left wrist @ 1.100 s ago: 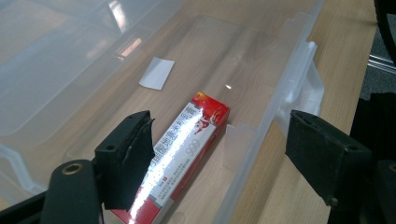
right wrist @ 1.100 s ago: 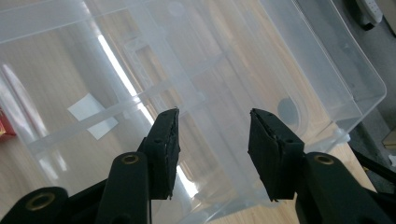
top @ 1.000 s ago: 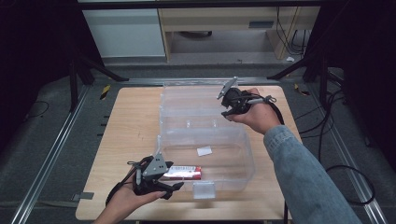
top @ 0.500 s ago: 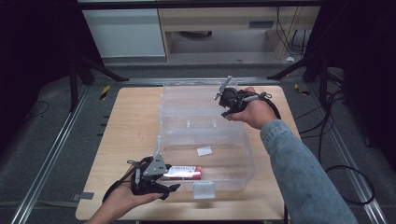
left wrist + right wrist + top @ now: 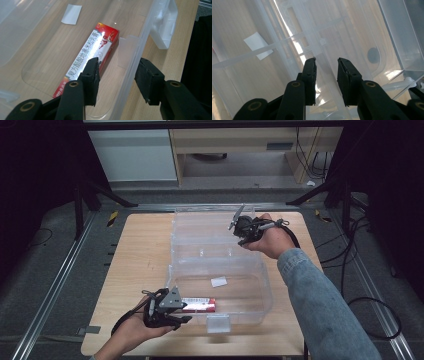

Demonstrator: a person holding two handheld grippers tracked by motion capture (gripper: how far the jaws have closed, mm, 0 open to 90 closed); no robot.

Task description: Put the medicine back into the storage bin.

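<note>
Inside, the clear bin (image 5: 260,295) holds a red box (image 5: 198,305).

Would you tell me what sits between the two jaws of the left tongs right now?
In the left gripper view, the clear plastic box's side wall stands between the jaws of the left tongs; the red carton lies inside the box beyond the inner jaw.

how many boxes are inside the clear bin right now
1. A red and white carton lies flat on the floor of the clear bin, at its near wall beside the left gripper. A small white slip lies farther in; nothing else seems hidden.
</note>
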